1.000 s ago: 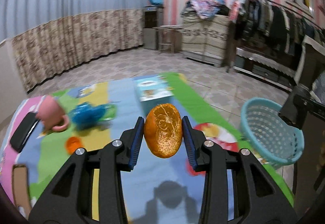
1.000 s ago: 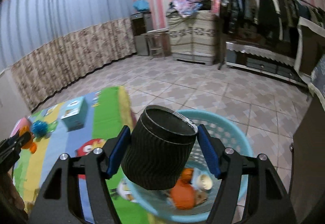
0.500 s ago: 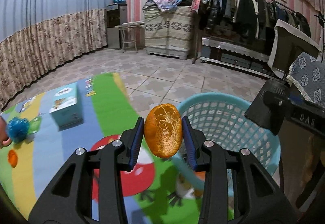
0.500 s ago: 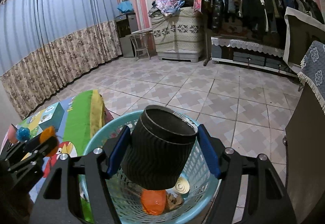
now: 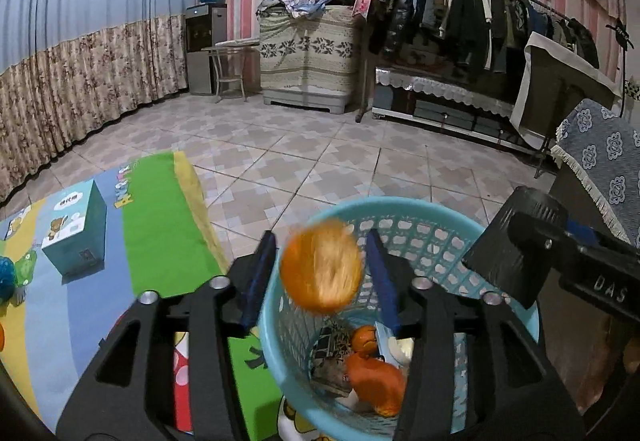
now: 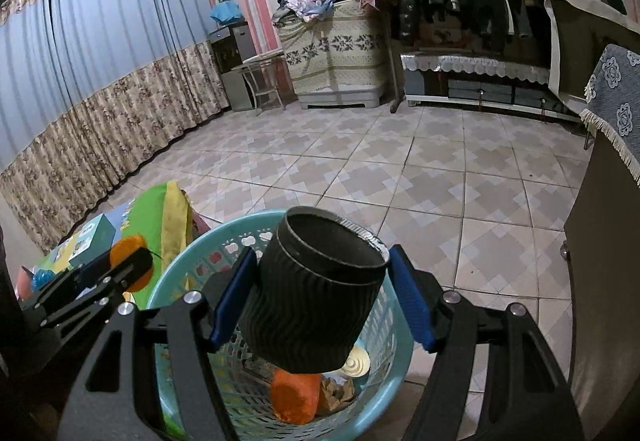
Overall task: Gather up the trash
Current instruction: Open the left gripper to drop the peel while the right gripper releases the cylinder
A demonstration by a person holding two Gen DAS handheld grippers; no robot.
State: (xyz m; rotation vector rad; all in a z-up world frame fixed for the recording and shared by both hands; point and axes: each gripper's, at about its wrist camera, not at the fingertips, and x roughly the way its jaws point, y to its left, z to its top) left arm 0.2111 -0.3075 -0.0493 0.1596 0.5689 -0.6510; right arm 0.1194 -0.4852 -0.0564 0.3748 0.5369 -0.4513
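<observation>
Blurred with motion, an orange peel (image 5: 322,267) hangs loose between the blue pads of my left gripper (image 5: 321,239), right above the light blue basket (image 5: 400,203). The jaws are opening and neither pad touches the peel. My right gripper (image 6: 322,253) is shut on a black ribbed paper cup (image 6: 316,305), held tilted over the same basket (image 6: 240,225). In the right wrist view the left gripper (image 6: 120,273) with the peel (image 6: 128,253) sits at the basket's left rim. The cup (image 5: 516,241) shows at the right in the left wrist view.
Orange peel pieces (image 5: 376,377) and other scraps lie in the basket. A teal box (image 5: 74,229) and a blue scrubber (image 5: 6,277) sit on the striped play mat (image 5: 160,225) to the left. A dark cabinet (image 6: 600,241) stands close on the right. Tiled floor lies beyond.
My left gripper swung right from over the mat to over the basket, then its jaws spread and let go of the peel. My right gripper sank slightly over the basket, still holding the cup.
</observation>
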